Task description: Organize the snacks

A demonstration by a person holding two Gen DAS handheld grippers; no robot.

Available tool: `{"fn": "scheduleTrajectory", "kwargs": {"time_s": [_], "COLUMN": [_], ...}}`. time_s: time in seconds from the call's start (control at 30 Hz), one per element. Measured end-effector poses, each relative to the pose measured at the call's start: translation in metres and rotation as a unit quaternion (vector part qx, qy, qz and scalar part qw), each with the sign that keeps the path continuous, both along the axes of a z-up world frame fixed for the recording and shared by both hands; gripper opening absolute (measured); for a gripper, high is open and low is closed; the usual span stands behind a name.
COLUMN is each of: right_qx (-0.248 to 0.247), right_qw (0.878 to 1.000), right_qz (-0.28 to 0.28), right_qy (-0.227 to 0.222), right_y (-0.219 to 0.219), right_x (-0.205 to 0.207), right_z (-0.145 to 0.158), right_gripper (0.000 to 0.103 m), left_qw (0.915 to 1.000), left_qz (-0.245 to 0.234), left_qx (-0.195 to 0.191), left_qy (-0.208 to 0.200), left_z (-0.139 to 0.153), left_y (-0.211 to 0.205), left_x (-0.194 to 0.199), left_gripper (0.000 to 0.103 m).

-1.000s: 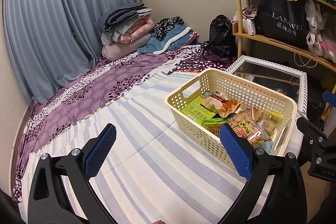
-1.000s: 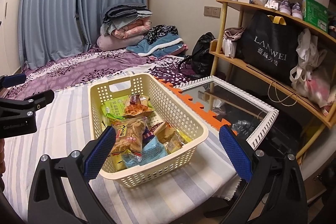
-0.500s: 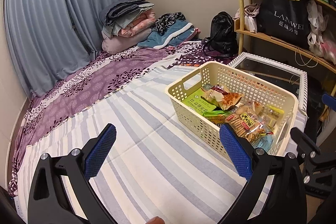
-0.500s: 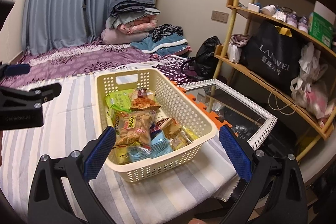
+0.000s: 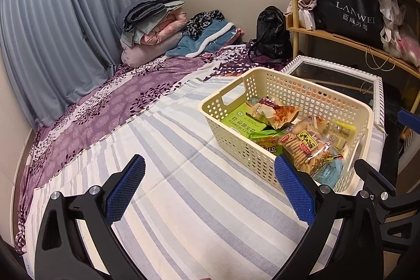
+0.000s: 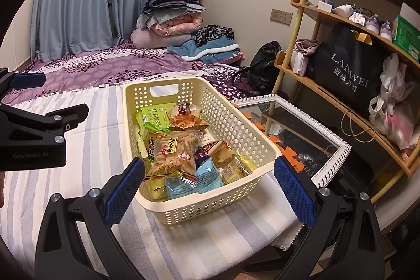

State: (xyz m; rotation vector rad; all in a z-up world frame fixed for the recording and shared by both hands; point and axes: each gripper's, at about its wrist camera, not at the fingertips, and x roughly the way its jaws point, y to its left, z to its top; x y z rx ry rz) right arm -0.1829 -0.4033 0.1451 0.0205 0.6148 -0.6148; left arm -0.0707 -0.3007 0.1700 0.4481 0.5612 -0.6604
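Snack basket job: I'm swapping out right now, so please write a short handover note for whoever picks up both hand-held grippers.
Left hand-held gripper: open, empty, over the striped cloth left of the basket.
Right hand-held gripper: open, empty, facing the basket's near end.
The snacks are heaped in the basket, the cracker bag on top.
Done: nothing visible outside the basket.
Left: sorting the packets.

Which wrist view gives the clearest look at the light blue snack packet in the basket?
Right wrist: the light blue snack packet lies exposed near the basket front wall. In the left wrist view only a sliver shows under the biscuit bag.
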Motion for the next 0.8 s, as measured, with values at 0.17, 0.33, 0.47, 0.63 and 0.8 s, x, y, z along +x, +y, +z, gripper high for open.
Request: {"fn": "scheduleTrajectory", "kwargs": {"time_s": [0.17,0.33,0.47,0.63,0.8], "right_qx": [0.004,0.006,0.007,0.008,0.008], "right_qw": [1.000,1.000,1.000,1.000,1.000], "right_qz": [-0.001,0.000,0.000,0.002,0.008], "right_qy": [0.003,0.005,0.005,0.005,0.006], "right_y": [-0.0013,-0.0009,-0.0013,-0.0012,0.0028], "right_x": [0.0018,0.0031,0.0033,0.0042,0.0062], "right_z": [-0.0030,-0.0047,-0.0043,-0.0047,-0.0069], "right_gripper": [0.098,0.098,0.098,0.098,0.098], "left_qw": [1.0000,0.9999,0.9998,0.9997,0.9998], "left_qz": [-0.006,-0.014,-0.018,-0.017,-0.009], "left_qx": [0.005,0.005,0.008,0.016,0.013], "left_qy": [0.001,-0.002,-0.005,0.003,0.013], "left_z": [-0.0030,-0.0049,-0.0056,-0.0076,-0.0083], "left_y": [-0.0043,-0.0058,-0.0069,-0.0073,-0.0011], "left_x": [-0.0004,-0.0027,-0.0053,-0.0030,0.0017], "left_gripper": [0.100,0.100,0.100,0.100,0.100]}}
